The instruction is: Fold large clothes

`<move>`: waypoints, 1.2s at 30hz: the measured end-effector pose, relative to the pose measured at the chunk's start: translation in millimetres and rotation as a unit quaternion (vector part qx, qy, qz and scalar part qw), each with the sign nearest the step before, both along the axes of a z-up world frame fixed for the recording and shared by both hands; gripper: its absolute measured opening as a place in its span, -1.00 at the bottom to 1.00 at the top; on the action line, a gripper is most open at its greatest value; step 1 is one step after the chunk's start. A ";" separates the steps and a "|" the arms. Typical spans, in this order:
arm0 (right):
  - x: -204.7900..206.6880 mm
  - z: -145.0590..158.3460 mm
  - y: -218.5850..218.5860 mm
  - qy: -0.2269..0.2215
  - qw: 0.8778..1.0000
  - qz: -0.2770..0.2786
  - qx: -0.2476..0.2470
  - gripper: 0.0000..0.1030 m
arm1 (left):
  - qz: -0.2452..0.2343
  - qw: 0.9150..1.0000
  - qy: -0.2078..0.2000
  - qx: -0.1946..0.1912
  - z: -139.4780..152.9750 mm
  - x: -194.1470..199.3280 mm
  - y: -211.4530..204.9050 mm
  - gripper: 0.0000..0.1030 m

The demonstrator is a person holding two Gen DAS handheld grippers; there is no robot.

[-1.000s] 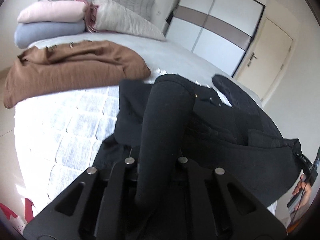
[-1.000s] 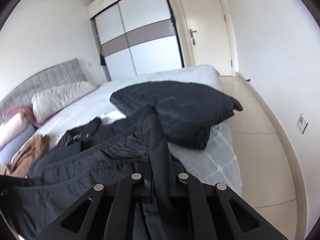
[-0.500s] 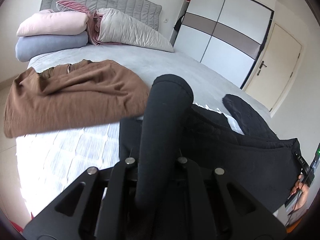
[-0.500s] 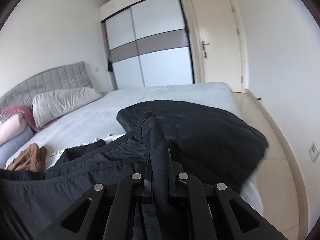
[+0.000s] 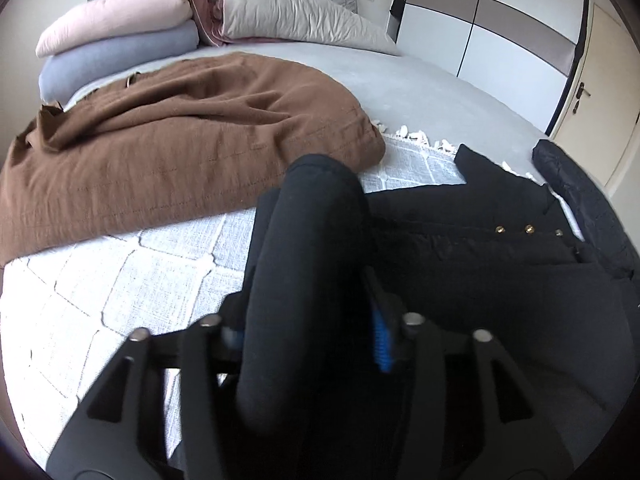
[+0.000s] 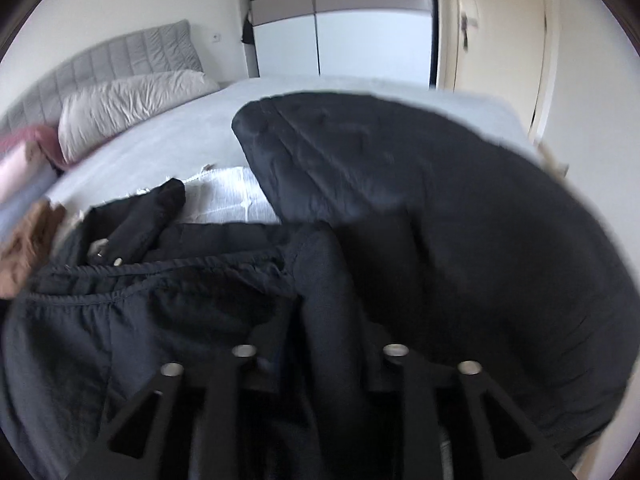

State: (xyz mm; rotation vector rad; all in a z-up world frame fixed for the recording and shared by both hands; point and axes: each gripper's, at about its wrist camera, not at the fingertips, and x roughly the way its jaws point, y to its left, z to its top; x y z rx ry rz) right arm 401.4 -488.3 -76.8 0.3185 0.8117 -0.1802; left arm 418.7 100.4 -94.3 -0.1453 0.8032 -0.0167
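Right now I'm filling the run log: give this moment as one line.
phase: releasing fold | left gripper: opening, black garment between jaws | right gripper: opening, garment between jaws | bed: brown garment beside

Black angular claw (image 5: 308,328) frames, silver screw heads, blue ribbed pad (image 5: 382,340) inside.

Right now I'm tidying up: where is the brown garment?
In the left wrist view the brown garment lies spread on the bed's left half, just in front of the stacked pillows and left of the black garment.
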 end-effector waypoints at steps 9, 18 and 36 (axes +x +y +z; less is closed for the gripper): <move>-71.8 9.2 -18.8 0.022 0.988 0.077 0.131 0.48 | -0.092 0.988 0.089 -0.088 8.4 -46.9 42.0 0.69; -146.4 -23.0 -23.7 0.035 0.980 0.064 0.184 0.49 | -0.146 0.950 0.167 -0.218 -36.5 -90.7 76.5 0.70; -147.4 -34.7 -33.5 -0.028 0.976 0.040 0.213 0.52 | -0.208 0.947 0.081 -0.230 -50.0 -115.0 54.0 0.75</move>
